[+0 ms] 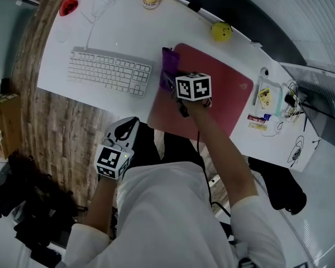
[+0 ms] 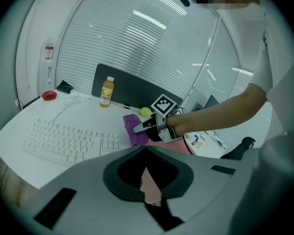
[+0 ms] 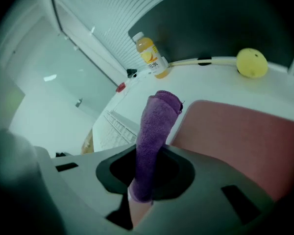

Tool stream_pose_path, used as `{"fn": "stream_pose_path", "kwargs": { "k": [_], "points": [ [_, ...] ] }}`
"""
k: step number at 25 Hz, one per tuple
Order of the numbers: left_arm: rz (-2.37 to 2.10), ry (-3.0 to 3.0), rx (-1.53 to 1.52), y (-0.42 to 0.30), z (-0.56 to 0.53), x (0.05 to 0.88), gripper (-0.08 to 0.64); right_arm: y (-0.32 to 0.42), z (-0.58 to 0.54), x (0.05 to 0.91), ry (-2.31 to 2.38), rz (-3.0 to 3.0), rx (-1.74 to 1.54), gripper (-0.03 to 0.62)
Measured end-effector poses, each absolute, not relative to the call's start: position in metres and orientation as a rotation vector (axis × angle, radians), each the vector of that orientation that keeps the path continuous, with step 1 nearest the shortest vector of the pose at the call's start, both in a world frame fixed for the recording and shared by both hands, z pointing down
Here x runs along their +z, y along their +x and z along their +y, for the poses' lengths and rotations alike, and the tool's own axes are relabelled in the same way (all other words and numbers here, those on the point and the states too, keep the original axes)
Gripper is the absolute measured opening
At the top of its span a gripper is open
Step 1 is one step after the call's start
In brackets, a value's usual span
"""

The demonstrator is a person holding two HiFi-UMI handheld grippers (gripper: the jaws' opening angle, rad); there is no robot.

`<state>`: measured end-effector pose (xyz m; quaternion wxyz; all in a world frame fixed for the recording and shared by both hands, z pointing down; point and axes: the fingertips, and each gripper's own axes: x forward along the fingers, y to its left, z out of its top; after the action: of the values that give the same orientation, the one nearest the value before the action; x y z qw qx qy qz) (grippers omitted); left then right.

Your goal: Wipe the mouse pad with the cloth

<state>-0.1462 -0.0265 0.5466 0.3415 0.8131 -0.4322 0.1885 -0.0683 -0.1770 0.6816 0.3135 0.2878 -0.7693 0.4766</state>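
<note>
Right gripper (image 1: 172, 84) is clenching the purple cloth (image 1: 168, 65) at the left edge of the red mouse pad (image 1: 218, 88), so the wipe looks to be starting; next it's needing a pressed sweep rightward, while the left gripper (image 1: 127, 128) is hanging below the desk (image 1: 100, 32), jaws closed on nothing

Right gripper (image 1: 174, 84) above the red mouse pad (image 1: 220, 91); a purple cloth (image 1: 168, 65) lies at its jaws and extends beyond them. Left gripper (image 1: 127, 128) is short of the tabletop (image 1: 58, 52) edge, keyboard (image 1: 109, 71) ahead of its jaws.
</note>
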Motion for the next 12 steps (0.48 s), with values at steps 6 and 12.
{"fn": "stream_pose_path", "kwargs": {
  "k": [6, 12],
  "points": [
    [-1.084, 2.138, 0.516, -0.126, -0.022, 0.547, 0.017, -0.015, -0.169, 0.704, 0.926, -1.942, 1.418, 0.072],
    [-1.050, 2.149, 0.534, -0.106, -0.016, 0.549, 0.017, 0.025, -0.162, 0.715, 0.998, -1.892, 1.409, 0.072]
  ]
}}
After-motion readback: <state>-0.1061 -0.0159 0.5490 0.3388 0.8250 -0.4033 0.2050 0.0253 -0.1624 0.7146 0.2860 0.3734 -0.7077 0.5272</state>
